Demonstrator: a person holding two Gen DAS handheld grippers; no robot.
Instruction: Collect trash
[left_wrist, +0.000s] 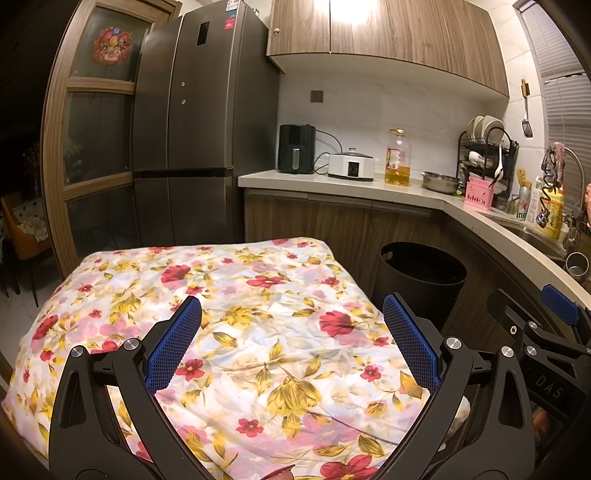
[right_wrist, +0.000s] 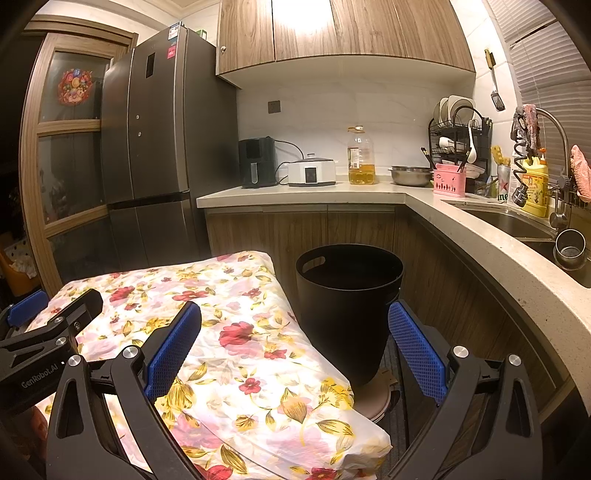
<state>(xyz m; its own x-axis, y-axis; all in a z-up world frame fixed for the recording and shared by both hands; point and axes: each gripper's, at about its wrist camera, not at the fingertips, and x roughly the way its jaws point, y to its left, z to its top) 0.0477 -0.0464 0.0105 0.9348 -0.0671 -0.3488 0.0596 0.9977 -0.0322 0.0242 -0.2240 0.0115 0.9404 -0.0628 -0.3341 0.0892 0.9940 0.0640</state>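
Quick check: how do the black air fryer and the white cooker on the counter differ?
The air fryer is black, tall and upright; the white cooker is low, wide and has a lid on top. The air fryer stands nearer the fridge, the cooker nearer the oil bottle. Both sit on the counter.

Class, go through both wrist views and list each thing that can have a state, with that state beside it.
Left claw: open, holding nothing.
Right claw: open, holding nothing.
Black bin: upright, no lid, inside too dark to tell.
Floral cloth: spread over the table, no trash visible on it.
Fridge: doors shut.
Upper cabinets: doors shut.
Oil bottle: upright, capped, partly full.
Metal bowl: upright on the counter.
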